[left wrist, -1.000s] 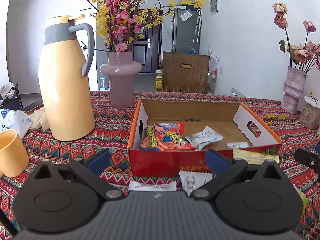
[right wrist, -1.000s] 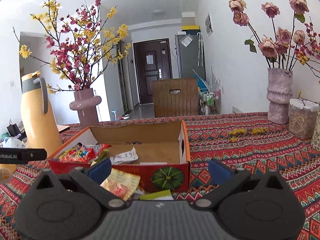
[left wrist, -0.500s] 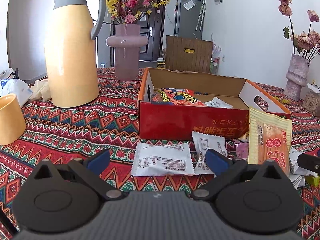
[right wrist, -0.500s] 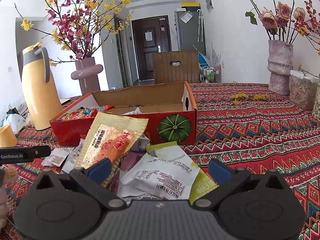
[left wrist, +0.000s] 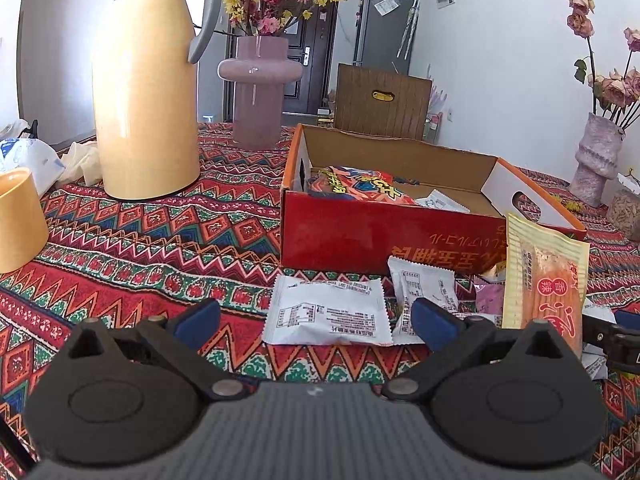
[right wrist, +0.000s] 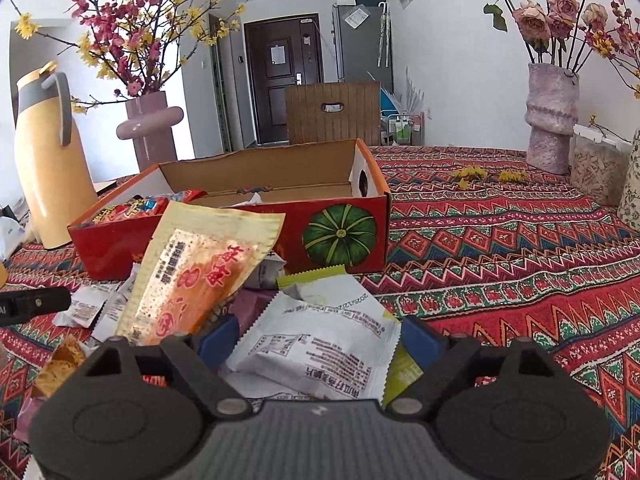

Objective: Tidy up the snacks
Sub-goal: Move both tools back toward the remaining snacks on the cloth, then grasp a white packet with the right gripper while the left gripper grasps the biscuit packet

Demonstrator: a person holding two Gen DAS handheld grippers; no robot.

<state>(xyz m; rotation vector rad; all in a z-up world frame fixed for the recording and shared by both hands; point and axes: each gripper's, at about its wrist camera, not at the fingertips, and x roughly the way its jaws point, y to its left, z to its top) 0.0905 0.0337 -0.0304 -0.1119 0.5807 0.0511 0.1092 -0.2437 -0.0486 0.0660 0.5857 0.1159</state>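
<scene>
Left gripper [left wrist: 316,318] low, level, jaws spread before white rectangular snack packet [left wrist: 327,311]. Right gripper [right wrist: 320,338] low, jaws spread around white crinkled sachet [right wrist: 320,354], near red cardboard box [right wrist: 340,236].

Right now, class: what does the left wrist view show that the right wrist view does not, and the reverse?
Only the left wrist view shows the yellow cup at its left edge and the left gripper, open over a white packet.

Only the right wrist view shows the pumpkin picture on the box's end, the clear jar at far right, and the right gripper, open around another white packet.

Both show the red box, the yellow thermos, the pink vase and the tall orange snack packet.
</scene>
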